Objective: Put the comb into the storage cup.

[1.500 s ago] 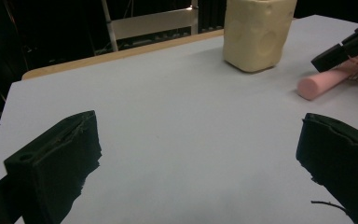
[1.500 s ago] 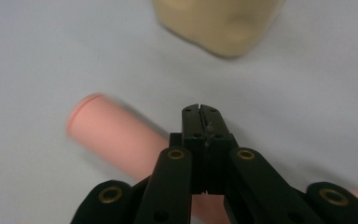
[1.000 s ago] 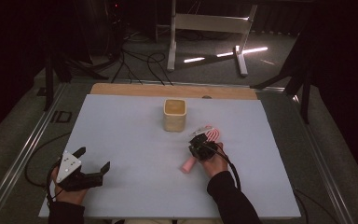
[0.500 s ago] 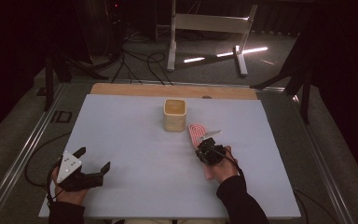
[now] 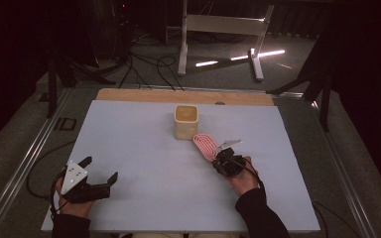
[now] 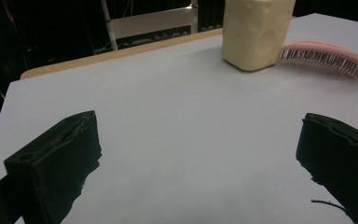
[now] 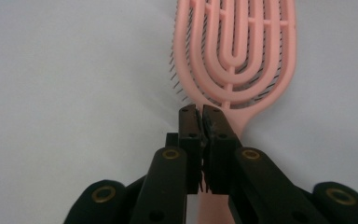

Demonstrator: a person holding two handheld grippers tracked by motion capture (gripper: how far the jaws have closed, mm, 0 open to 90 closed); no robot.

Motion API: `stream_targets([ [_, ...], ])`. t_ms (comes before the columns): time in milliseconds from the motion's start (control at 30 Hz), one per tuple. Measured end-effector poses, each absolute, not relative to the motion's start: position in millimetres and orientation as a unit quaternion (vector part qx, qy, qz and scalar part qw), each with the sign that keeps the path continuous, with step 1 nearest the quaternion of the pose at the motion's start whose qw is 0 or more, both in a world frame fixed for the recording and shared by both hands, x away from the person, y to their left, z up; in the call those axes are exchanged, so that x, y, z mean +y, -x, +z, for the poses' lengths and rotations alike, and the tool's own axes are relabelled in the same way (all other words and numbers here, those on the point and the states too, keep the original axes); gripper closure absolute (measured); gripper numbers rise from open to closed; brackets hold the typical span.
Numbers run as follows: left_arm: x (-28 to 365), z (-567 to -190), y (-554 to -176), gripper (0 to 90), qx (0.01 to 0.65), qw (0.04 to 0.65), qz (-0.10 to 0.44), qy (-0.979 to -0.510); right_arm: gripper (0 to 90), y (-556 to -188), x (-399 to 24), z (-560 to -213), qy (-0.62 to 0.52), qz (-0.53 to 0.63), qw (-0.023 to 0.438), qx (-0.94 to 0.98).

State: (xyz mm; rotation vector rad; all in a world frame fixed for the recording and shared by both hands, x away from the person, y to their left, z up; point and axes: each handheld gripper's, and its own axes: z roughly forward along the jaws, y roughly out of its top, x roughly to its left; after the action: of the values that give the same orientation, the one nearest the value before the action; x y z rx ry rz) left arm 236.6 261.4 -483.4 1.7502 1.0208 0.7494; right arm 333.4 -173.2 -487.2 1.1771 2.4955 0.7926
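A pink vented hairbrush (image 5: 205, 145) lies low over the white table, its head pointing toward a cream square cup (image 5: 186, 121) just beyond it. My right gripper (image 5: 219, 157) is shut on the brush's handle. In the right gripper view the jaws (image 7: 199, 112) are pressed together where the handle meets the hairbrush head (image 7: 235, 46), which faces bristles down. My left gripper (image 5: 100, 169) rests at the near left corner, open and empty. In the left gripper view its jaws (image 6: 196, 149) stand wide apart, with the cup (image 6: 256, 32) and the hairbrush (image 6: 326, 56) far ahead to the right.
The white tabletop (image 5: 144, 148) has a wooden strip (image 5: 183, 95) along its far edge. Beyond it a white metal stand (image 5: 218, 25) and cables (image 5: 154, 64) sit on the dark floor. Metal rails run along both sides of the table.
My right gripper has swung the brush around, so its head now points up-left toward the cup, and the hand has shifted right. The left gripper has stayed still.
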Motion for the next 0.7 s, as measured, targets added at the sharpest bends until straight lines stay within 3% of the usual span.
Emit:
stream_targets([
  [400,262,-483,-236,0.3,0.416,0.47,0.306,-0.715,84.1,-311,-182,-480,-0.387,0.308,0.135,0.859],
  [700,261,-483,-237,0.3,0.416,0.47,0.305,-0.716,62.1,-290,-221,-478,-0.392,0.382,0.161,0.821],
])
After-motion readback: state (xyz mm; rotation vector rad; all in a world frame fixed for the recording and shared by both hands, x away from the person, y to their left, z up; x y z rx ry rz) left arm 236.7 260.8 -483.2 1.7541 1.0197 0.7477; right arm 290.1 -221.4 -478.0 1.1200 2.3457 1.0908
